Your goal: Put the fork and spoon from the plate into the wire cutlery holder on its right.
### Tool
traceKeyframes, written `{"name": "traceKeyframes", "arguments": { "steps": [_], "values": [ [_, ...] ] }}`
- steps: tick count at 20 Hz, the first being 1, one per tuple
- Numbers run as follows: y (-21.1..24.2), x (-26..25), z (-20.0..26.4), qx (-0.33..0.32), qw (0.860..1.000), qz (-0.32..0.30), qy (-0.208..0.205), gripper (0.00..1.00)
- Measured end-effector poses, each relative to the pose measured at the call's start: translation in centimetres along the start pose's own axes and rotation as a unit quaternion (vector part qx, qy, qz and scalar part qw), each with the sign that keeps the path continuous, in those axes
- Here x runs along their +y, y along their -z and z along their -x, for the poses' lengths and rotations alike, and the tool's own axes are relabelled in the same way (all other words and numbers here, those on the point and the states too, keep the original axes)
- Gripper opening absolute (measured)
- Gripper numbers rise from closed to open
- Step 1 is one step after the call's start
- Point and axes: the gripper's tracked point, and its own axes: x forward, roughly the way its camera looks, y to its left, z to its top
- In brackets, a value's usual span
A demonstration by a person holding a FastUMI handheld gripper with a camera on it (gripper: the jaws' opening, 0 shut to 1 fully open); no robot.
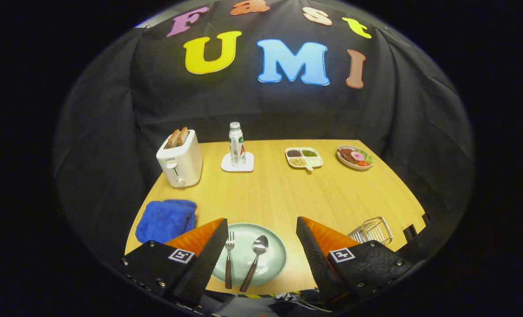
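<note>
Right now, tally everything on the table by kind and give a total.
Cutlery: 2, fork and spoon, lying between the open fingers
Plates and trays: 3, green plate, divided tray, food plate
Wire cutlery holder: 1
Toaster: 1
Bottle: 1
Coaster: 1
Blue cloth: 1
Total: 10

tongs [261, 224] spread wide, empty | fork [229, 259], spoon [255, 260] on plate [275, 259] between them

Pale green plate [273, 259], blue towel [166, 219], white toaster [181, 162], wood-grain table [279, 193]
</note>
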Motion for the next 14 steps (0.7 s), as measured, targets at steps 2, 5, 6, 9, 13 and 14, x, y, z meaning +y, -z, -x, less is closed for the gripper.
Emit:
{"name": "traceKeyframes", "arguments": {
  "steps": [2,5,6,9,13,14],
  "values": [
    [2.4,0.0,-1.2,0.035,0.999,0.015,0.010,0.96],
    [5.8,0.4,-3.0,0.089,0.996,0.012,0.012,0.96],
    [6.9,0.7,-3.5,0.106,0.994,0.004,0.010,0.96],
    [9.5,1.2,-4.6,0.146,0.989,-0.007,0.013,0.96],
    [12.1,1.6,-6.2,0.190,0.982,0.008,0.013,0.96],
    [12.7,1.7,-6.6,0.201,0.979,0.008,0.012,0.96]
  ]
}}
